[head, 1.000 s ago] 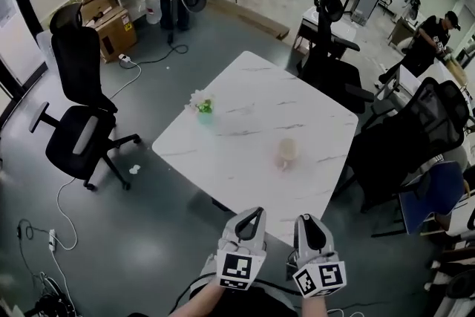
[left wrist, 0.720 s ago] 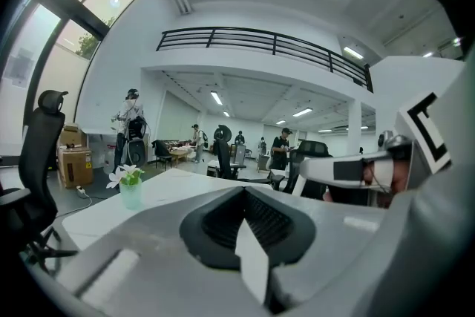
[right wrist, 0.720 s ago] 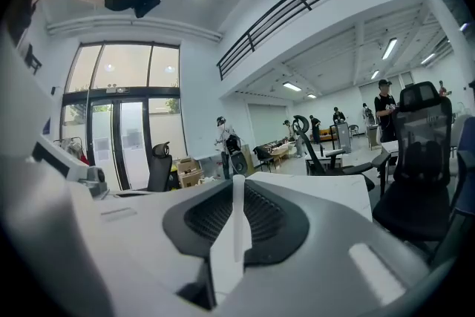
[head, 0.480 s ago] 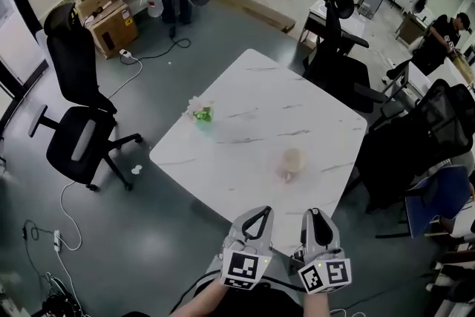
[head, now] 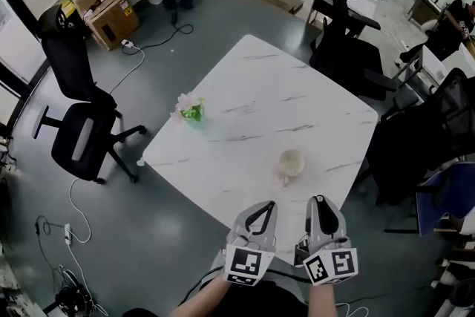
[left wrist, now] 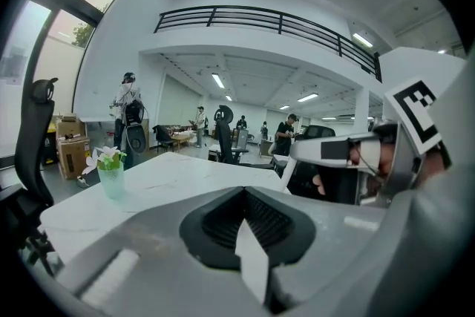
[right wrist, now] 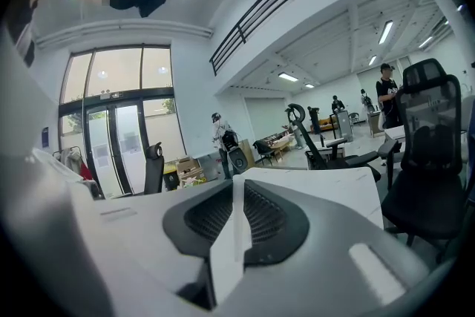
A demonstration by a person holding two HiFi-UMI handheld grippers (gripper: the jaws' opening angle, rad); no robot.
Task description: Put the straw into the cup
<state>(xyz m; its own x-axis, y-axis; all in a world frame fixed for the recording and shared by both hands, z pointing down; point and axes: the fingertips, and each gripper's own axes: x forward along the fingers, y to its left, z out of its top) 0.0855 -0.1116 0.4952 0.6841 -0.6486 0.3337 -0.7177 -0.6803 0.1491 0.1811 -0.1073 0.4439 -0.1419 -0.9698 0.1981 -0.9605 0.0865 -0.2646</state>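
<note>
A pale cup stands on the white marble table, towards its near right side. A small pinkish thing lies against the cup's near side, too blurred to name. Below the table's near corner my left gripper and right gripper hang side by side over the floor, apart from the cup. Both point at the table. In the left gripper view the left gripper has its jaws together with nothing between them. My right gripper looks the same in the right gripper view.
A green vase with white flowers stands at the table's left edge, and the vase also shows in the left gripper view. Black office chairs stand left and right of the table. Cardboard boxes sit at the far left.
Both grippers have moved forward towards the table's near corner, side by side. The table and cup now sit closer and lower in the head view. Jaws unchanged.
</note>
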